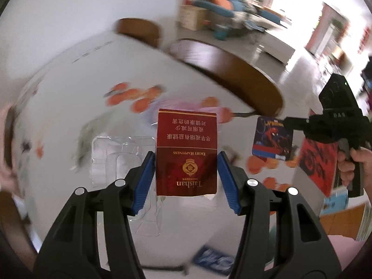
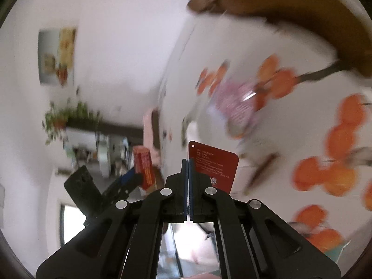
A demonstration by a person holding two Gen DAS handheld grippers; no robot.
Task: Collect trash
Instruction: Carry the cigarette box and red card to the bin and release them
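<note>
Red cardboard cigarette pack (image 1: 186,153) clamped between left gripper (image 1: 186,176) blue pads, lifted clear of table. Right gripper (image 2: 187,174) shut tight on thin red card (image 2: 215,166). Two items collected; clear plastic blister tray (image 1: 123,160) left below left gripper, pink wrapper (image 2: 234,107) beyond. No bin visible. White tablecloth with orange-fruit print (image 1: 69,97), dark wooden chairs (image 1: 232,74) ahead, blurred room.

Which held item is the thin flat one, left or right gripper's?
The right gripper's: a Spider-Man card, red-backed, pinched edgewise. The left gripper holds a thick red cigarette box.
</note>
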